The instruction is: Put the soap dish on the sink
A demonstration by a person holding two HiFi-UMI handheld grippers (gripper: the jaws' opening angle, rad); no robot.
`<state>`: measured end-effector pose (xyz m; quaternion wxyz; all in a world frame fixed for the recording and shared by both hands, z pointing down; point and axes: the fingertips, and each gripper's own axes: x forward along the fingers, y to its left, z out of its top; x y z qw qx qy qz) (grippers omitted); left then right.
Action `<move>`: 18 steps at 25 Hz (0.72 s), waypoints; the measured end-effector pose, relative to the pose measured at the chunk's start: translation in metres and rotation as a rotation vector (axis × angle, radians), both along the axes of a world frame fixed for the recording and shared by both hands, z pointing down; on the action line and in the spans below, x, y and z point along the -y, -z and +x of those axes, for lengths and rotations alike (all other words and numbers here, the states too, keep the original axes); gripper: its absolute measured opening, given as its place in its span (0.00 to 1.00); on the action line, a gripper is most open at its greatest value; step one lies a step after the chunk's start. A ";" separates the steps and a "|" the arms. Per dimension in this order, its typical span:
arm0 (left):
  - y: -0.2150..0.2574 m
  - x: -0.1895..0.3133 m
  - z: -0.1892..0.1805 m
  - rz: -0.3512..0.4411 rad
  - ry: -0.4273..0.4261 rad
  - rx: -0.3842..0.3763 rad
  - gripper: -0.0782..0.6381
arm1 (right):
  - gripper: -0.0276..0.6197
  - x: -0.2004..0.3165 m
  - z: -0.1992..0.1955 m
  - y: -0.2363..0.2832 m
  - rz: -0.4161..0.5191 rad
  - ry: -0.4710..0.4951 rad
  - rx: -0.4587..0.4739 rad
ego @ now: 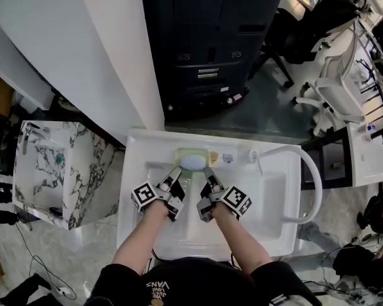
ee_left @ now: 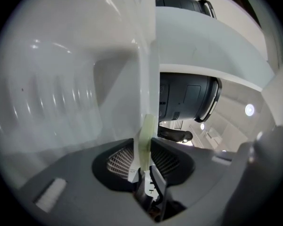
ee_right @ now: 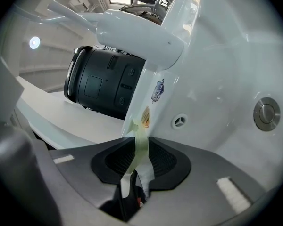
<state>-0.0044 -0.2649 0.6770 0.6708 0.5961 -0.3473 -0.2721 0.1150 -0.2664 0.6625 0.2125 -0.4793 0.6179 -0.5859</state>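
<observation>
White sink (ego: 135, 190), soap dish (ego: 192, 160) at rim

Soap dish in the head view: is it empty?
No, a pale blue bar of soap lies inside the green soap dish at the back of the sink.

Pale yellow-green rectangular soap dish (ego: 191, 150), level, with a light blue soap bar (ego: 193, 162) in it. It is at the back ledge of the white sink (ego: 133, 190), about mid-width.
</observation>
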 end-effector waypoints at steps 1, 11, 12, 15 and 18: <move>-0.001 0.001 -0.001 0.002 0.003 0.002 0.28 | 0.16 0.000 0.000 0.000 0.002 0.002 -0.001; 0.009 -0.001 -0.010 0.066 -0.038 0.113 0.36 | 0.19 -0.005 0.002 0.011 0.037 0.048 -0.089; 0.011 -0.002 -0.011 0.084 -0.049 0.140 0.36 | 0.19 -0.005 0.002 0.013 0.049 0.055 -0.112; 0.012 -0.008 -0.015 0.129 -0.102 0.247 0.36 | 0.18 -0.009 0.001 0.018 0.087 0.097 -0.197; 0.009 -0.014 -0.017 0.155 -0.153 0.368 0.36 | 0.18 -0.013 0.001 0.016 0.104 0.147 -0.307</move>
